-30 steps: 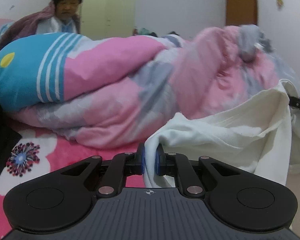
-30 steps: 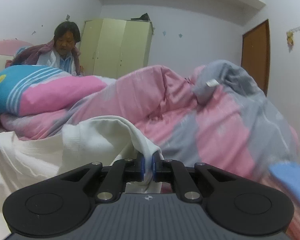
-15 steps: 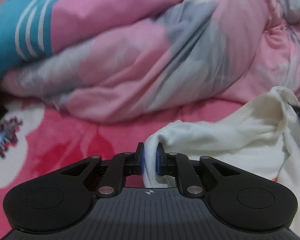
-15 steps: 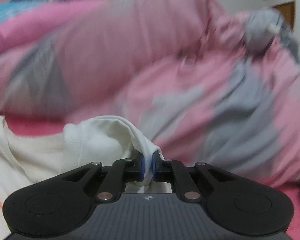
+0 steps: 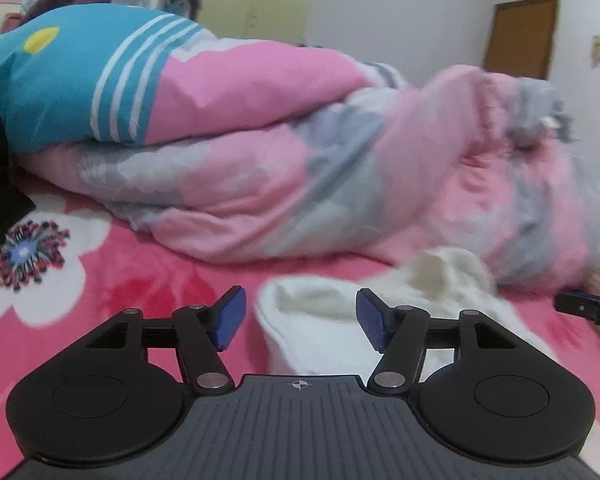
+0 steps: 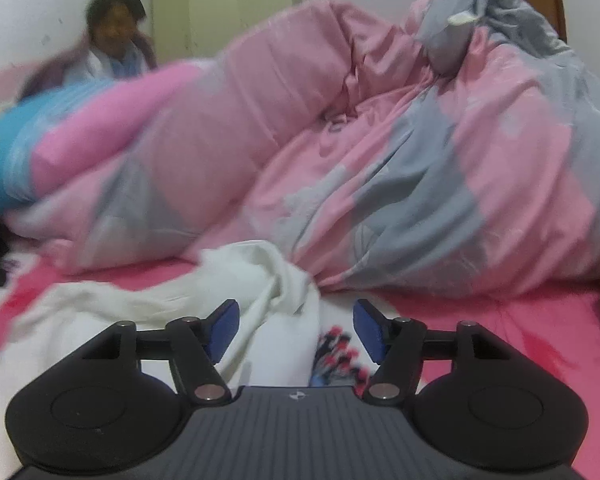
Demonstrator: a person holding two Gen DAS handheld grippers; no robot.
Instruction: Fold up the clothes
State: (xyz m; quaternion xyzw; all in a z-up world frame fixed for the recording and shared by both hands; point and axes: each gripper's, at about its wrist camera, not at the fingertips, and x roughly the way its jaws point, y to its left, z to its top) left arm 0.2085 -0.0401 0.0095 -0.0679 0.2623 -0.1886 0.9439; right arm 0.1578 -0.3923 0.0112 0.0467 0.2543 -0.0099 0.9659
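both tongs (image 5: 300,320) (image 6: 296,326) released garment (image 5: 320,320)

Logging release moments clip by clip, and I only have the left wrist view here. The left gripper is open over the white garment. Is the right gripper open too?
Observer: Yes. The right gripper has its jaws spread wide, nothing clamped.
Operator: Where is the cloth on that side?
Observer: A bunched edge of the white garment lies between and ahead of its blue pads, on the pink blanket.
Operator: Anything under that edge?
Observer: A flower print on the blanket shows just right of the cloth, between the fingers.
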